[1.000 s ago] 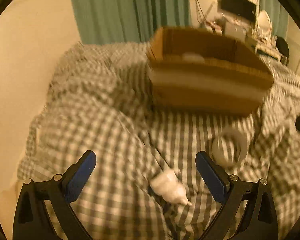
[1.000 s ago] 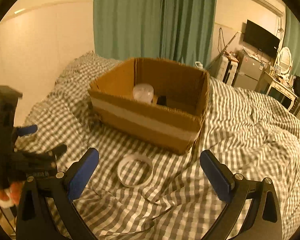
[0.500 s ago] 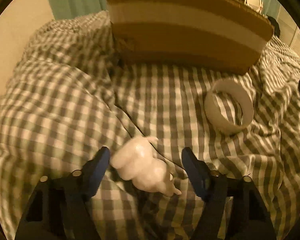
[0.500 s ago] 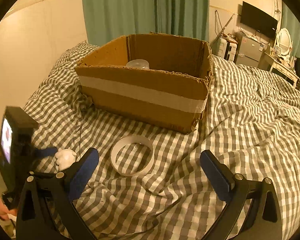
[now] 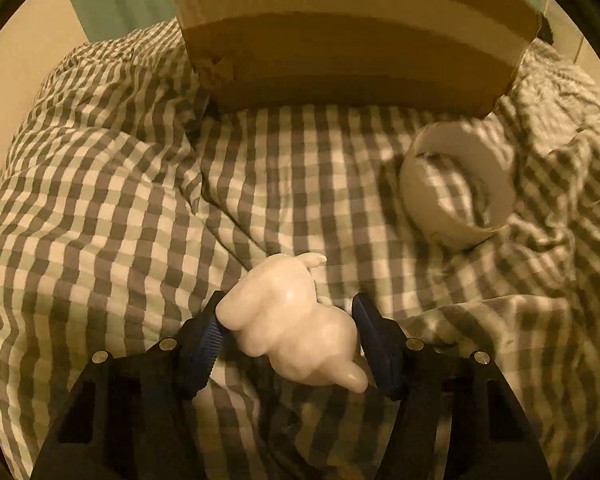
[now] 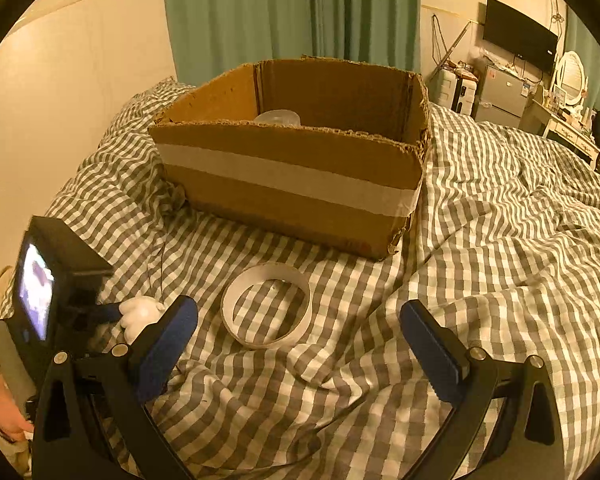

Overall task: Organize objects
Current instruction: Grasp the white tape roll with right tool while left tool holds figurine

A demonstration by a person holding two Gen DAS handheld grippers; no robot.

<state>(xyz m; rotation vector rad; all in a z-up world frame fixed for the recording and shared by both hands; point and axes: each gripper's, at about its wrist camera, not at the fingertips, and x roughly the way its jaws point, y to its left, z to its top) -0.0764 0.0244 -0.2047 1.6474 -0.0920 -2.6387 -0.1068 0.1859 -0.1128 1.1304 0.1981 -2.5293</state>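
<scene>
A lumpy white figurine [image 5: 292,322] lies near left on the bed, a white tape ring [image 6: 266,311] flat right of it, an open cardboard box [image 6: 296,184] beyond.

This is a bedroom in a home: a bed under a rumpled checked duvet [image 6: 500,240] fills the view, with green curtains [image 6: 292,12] at 12 o'clock and a wall television [image 6: 520,34] and dressing table [image 6: 568,132] at 2 o'clock

The small white lumpy figurine [image 5: 292,320] looked glossy and smooth. The grey-and-white checked bedcover [image 6: 500,240] was soft, rumpled cloth. The brown cardboard box [image 6: 292,184] showed matt, rough-torn edges, pale tape banding it.
</scene>
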